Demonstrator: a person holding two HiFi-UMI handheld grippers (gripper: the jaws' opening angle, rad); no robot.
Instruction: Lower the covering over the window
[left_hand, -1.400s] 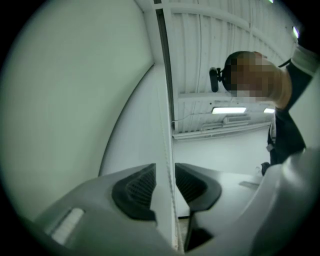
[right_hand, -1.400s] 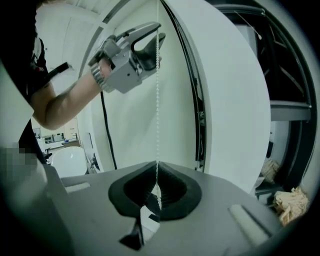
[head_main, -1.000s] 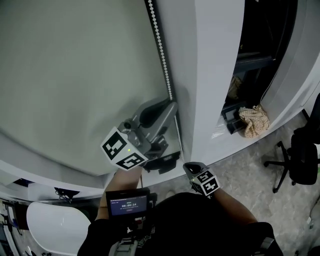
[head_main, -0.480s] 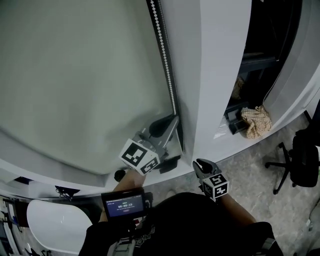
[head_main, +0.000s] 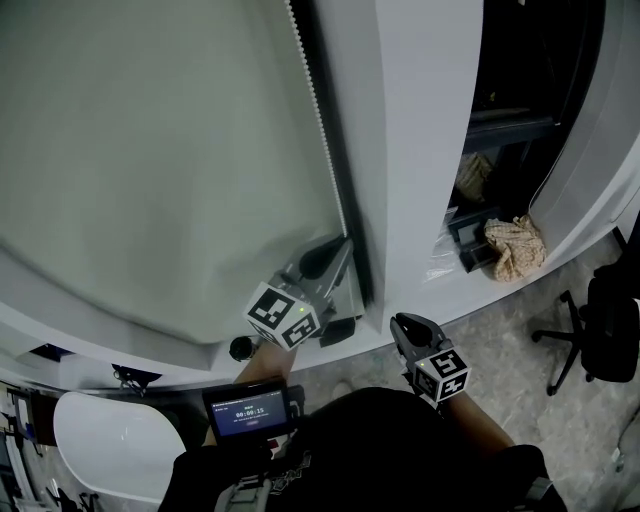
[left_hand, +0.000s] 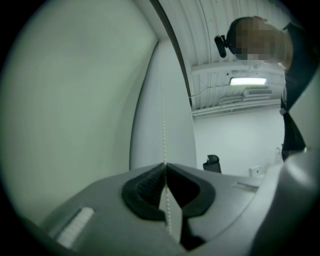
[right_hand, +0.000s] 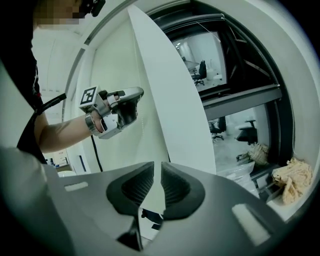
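Observation:
A pale grey-green roller blind (head_main: 150, 150) covers the window on the left. Its white bead chain (head_main: 318, 130) hangs down the blind's right edge. My left gripper (head_main: 345, 245) is low on that chain and shut on it. In the left gripper view the bead chain (left_hand: 162, 125) runs straight up from between the closed jaws of the left gripper (left_hand: 165, 164). My right gripper (head_main: 400, 322) hangs lower right, clear of the chain. In its own view the right gripper (right_hand: 157, 164) shows a narrow gap; its jaws have just been closing with nothing between them.
A white pillar (head_main: 420, 150) stands right of the chain. Beyond it are a dark window frame and a sill with a crumpled cloth (head_main: 515, 245). A black office chair (head_main: 600, 320) stands at far right. A small screen device (head_main: 250, 408) sits on the person's chest.
My left gripper has gone down along the blind's edge with the chain in it. My right gripper has shifted a little to the right.

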